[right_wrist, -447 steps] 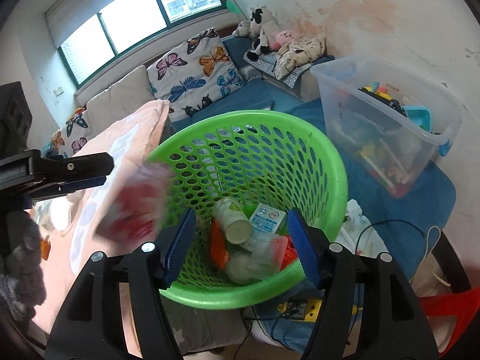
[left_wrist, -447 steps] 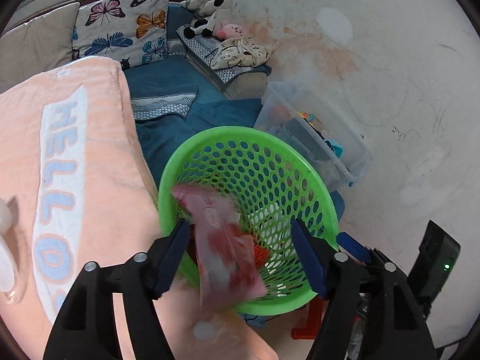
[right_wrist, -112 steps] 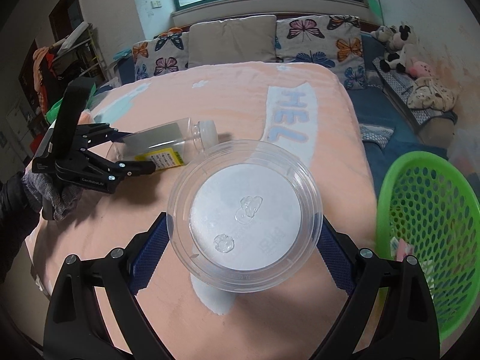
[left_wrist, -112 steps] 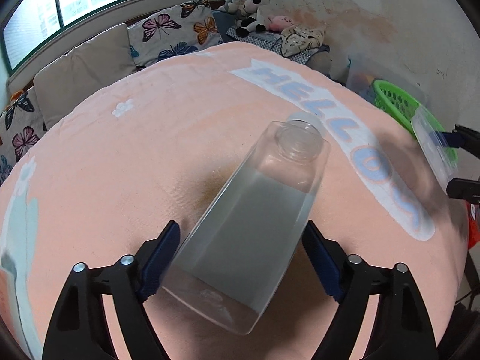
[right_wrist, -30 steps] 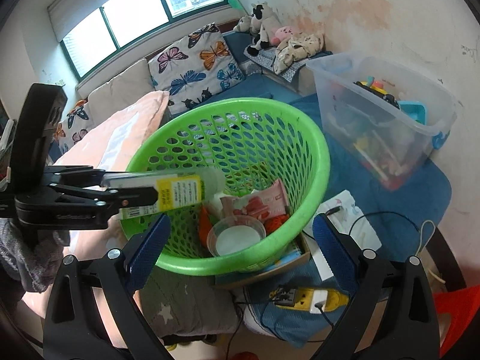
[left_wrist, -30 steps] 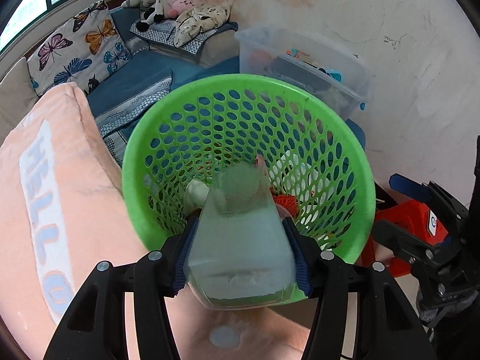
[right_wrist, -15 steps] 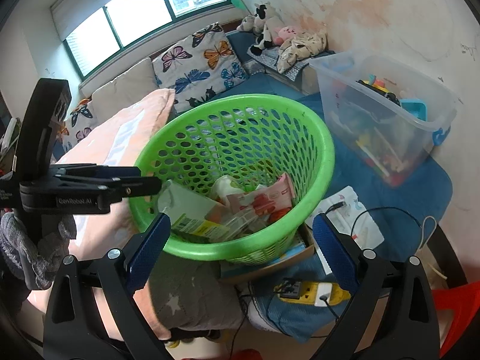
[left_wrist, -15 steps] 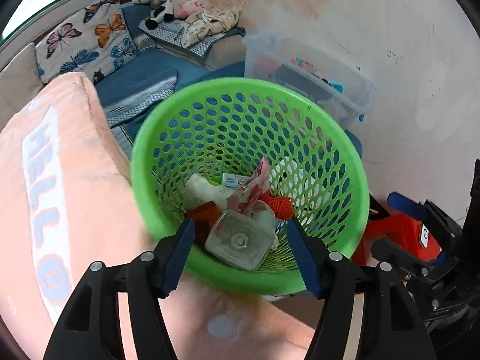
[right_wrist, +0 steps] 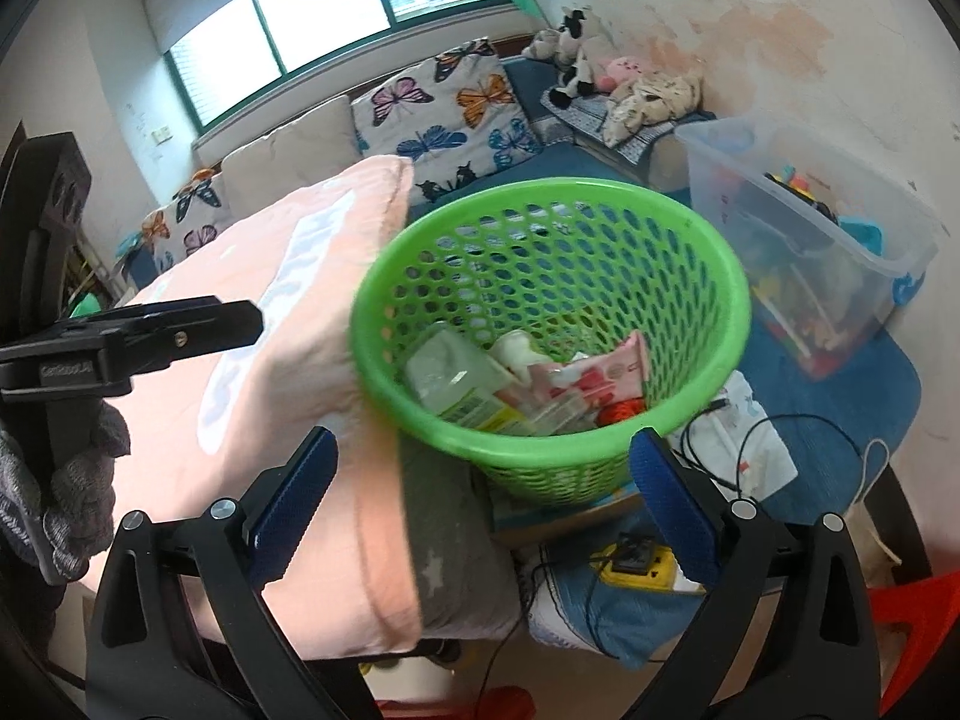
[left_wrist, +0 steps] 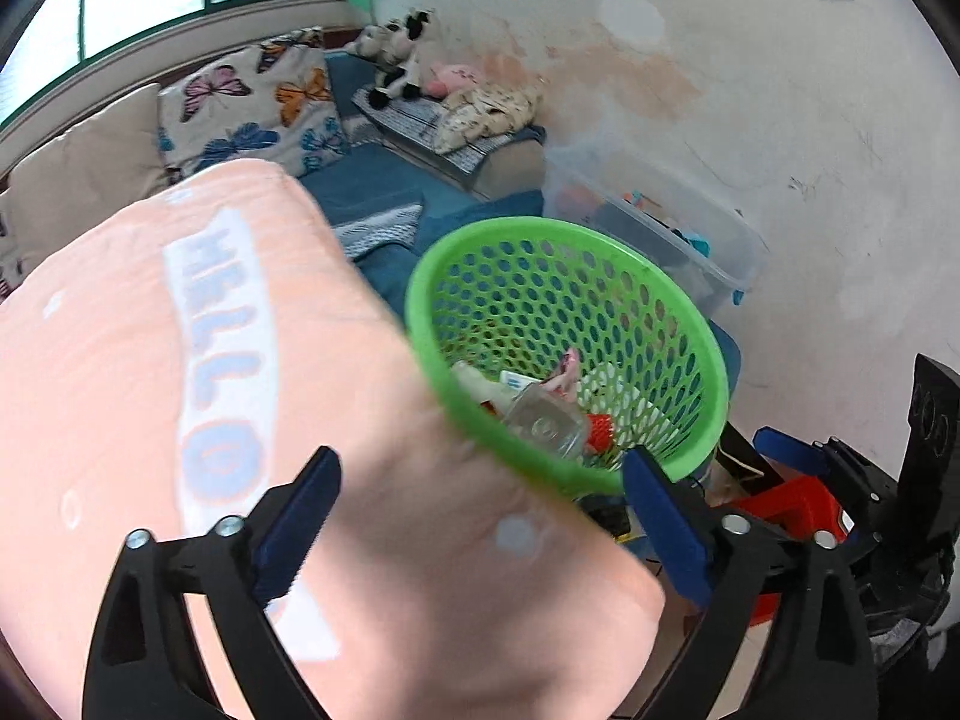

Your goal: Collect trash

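Trash (right_wrist: 516, 384) fills the green basket (left_wrist: 708, 360); only the right view shows the yellow-labelled bottle (right_wrist: 462, 384); both jaws released, empty

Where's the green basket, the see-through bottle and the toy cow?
green basket (right_wrist: 741, 324), right wrist view, right rim.
see-through bottle (left_wrist: 546, 423), left wrist view, its base.
toy cow (right_wrist: 570, 69), right wrist view, its body.

Glossy green perforated plastic basket (right_wrist: 729, 300), soft matt peach blanket (left_wrist: 120, 360)
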Demonstrator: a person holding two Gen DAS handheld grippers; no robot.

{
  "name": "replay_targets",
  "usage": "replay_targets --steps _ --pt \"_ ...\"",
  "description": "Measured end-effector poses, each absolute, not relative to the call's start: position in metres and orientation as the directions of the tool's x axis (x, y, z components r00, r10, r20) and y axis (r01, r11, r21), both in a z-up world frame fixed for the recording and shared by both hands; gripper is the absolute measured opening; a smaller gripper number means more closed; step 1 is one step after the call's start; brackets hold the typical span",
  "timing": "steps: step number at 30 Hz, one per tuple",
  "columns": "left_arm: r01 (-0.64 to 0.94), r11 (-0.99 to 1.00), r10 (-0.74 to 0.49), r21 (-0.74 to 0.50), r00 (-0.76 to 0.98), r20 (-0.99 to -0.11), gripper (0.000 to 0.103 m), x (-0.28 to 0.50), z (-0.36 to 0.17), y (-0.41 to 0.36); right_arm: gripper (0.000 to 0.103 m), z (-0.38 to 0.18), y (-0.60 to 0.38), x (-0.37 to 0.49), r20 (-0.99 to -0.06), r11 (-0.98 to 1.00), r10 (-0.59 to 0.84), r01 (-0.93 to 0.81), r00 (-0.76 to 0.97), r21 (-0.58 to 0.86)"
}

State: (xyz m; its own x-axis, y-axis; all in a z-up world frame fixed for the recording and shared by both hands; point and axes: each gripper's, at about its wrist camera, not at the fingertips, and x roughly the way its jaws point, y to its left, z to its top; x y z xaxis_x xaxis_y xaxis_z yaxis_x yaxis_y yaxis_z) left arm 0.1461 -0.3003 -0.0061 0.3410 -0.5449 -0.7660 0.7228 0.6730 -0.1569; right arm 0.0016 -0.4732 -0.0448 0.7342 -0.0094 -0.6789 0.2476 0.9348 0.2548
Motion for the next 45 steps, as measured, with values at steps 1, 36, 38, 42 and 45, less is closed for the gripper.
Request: replay_targets --steps 1,36,38,42,45 --pt "0.719 0.678 -0.544 -0.156 0.347 -0.764 0.093 0.145 -0.006 -0.293 0.098 -0.043 -0.467 0.003 -0.679 0.939 -0.005 0.238 0.734 0.250" --pt "0.450 0.882 -0.414 -0.137 0.605 -0.680 0.096 0.096 0.002 -0.112 0.098 -0.025 -0.355 0.025 -0.693 0.981 0.062 0.084 0.718 0.175" --pt "0.440 0.888 -0.406 -0.131 0.620 -0.671 0.096 0.093 0.005 -0.109 0.098 -0.023 -0.352 0.024 -0.689 0.983 0.057 0.081 0.723 0.167" --pt "0.421 0.903 -0.371 -0.088 0.660 -0.654 0.096 0.088 0.009 -0.109 0.098 -0.019 -0.348 0.021 -0.678 0.983 0.061 0.072 0.732 0.167" --pt "0.401 0.913 -0.349 -0.072 0.680 -0.645 0.096 0.085 0.011 -0.109 0.098 -0.016 -0.346 0.019 -0.667 0.983 0.067 0.064 0.742 0.171"
